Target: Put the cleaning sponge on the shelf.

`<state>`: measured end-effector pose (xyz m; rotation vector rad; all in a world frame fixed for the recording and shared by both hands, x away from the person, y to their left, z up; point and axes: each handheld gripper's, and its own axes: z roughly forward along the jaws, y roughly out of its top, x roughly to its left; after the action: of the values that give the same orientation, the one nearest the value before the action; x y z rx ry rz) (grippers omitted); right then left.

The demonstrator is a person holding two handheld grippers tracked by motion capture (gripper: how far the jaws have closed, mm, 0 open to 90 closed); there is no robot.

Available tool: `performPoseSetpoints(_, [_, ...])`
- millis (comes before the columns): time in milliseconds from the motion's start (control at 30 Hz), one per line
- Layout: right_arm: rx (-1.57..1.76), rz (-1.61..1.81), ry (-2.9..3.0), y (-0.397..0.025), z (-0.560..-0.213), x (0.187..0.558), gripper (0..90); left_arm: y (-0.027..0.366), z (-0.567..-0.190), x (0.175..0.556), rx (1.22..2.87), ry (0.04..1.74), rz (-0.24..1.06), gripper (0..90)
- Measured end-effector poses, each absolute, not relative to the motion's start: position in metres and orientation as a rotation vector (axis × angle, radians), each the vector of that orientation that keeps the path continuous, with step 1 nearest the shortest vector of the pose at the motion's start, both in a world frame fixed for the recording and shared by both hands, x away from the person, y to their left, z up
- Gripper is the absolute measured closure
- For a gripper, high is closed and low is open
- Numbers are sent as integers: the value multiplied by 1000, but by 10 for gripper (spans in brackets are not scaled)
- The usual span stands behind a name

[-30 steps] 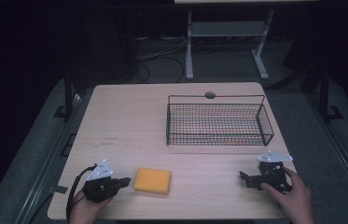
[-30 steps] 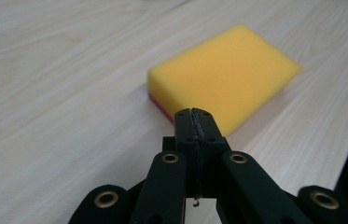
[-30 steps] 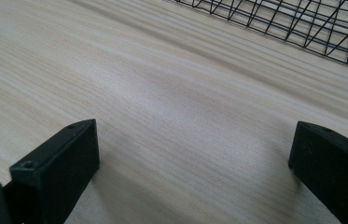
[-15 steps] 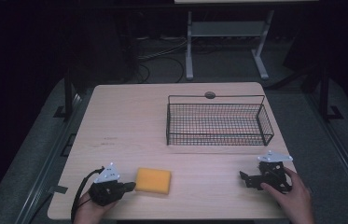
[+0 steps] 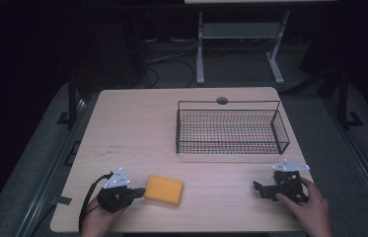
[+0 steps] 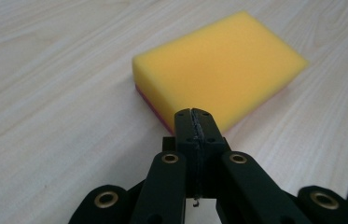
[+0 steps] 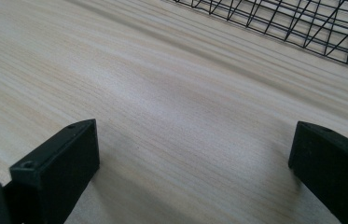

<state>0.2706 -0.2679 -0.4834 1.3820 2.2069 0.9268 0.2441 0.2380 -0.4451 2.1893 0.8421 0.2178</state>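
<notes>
A yellow sponge (image 5: 164, 190) with a pink underside lies flat near the table's front edge, left of centre. My left gripper (image 5: 139, 191) sits just left of it, its tip at the sponge's near edge; in the left gripper view the two jaws are pressed together, shut on nothing, in front of the sponge (image 6: 218, 72). My right gripper (image 5: 258, 188) rests on the table at the front right, held by a hand. In the right gripper view its jaws stand wide apart over bare wood, open (image 7: 195, 154).
A black wire basket (image 5: 231, 129) stands at the back right of the wooden table (image 5: 137, 128); its mesh (image 7: 302, 23) shows at the top of the right gripper view. A round grommet (image 5: 222, 100) sits at the far edge. Dark floor and a stand lie beyond.
My left gripper has shifted slightly right, toward the sponge's left edge. The right gripper and sponge have stayed put.
</notes>
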Motion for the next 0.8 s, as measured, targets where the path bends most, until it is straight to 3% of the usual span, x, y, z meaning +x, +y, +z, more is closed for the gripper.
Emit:
performPoseSetpoints(433, [1383, 927, 2206, -268, -483, 271, 12, 234, -436, 239, 2155, 824, 240, 898])
performPoseSetpoints(800, [1382, 926, 2206, -268, -483, 271, 12, 224, -446, 232, 2196, 799, 180, 897])
